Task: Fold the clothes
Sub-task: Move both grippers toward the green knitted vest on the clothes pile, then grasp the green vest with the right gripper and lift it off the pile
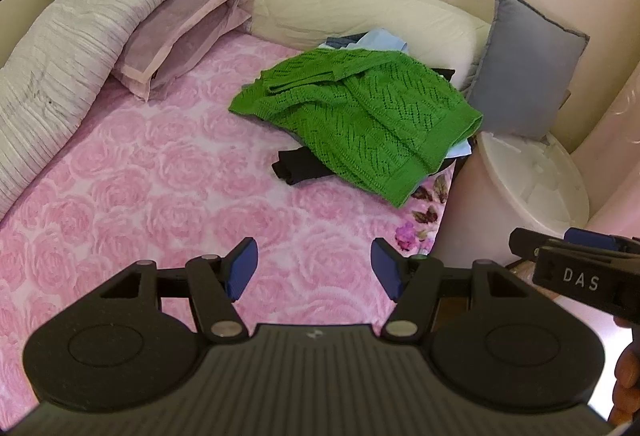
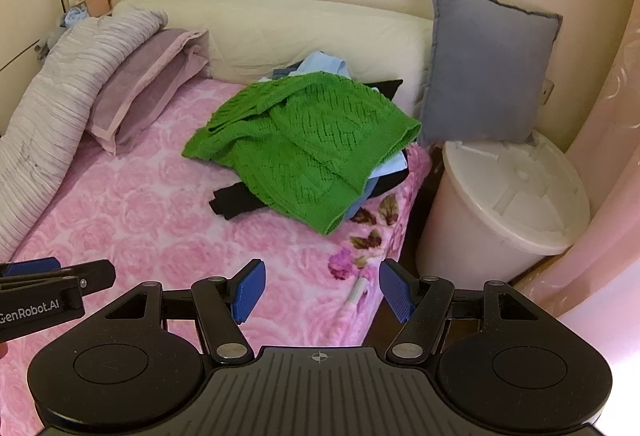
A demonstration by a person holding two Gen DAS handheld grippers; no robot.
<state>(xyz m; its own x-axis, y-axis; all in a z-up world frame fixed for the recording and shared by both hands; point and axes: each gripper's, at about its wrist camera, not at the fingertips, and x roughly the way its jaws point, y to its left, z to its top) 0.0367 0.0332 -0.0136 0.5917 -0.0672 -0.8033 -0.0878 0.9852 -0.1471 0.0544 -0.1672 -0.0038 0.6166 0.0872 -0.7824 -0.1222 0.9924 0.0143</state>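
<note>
A: Log entry. Where was the work item?

B: Green knit sweater (image 1: 360,116) lay crumpled on top of a small heap of clothes, far side of the bed (image 1: 160,176), close to the cream headboard (image 1: 340,8) and just beside the grey cushion (image 1: 524,64). Under it: a black garment (image 1: 296,166) poking out twd the near side, light-blue cloth (image 1: 384,38) showing at the back. Prob. dumped as a pile awaiting folding; green one on top, so likely the first pick.

A: Left gripper?

B: Left gripper (image 1: 314,266) hovered over the pink rose blanket, well short of the pile. Jaws spread wide, nothing betw. them. Read as pre-grasp, open so a hem could slip in.

A: Right?

B: Right gripper (image 2: 322,288) same story: jaws apart, empty, near the bed's corner by the white bin (image 2: 504,196). Held level w/ the left, side by side, which suits a two-point pick of a wide garment.

A: Stage?

B: Judged start of task; nothing folded yet. Open blanket in front of the pile looked like the obvious spot to spread the sweater flat.

A: Risks?

B: Loose lace knit could snag on the jaws or drag lower items along.
</note>
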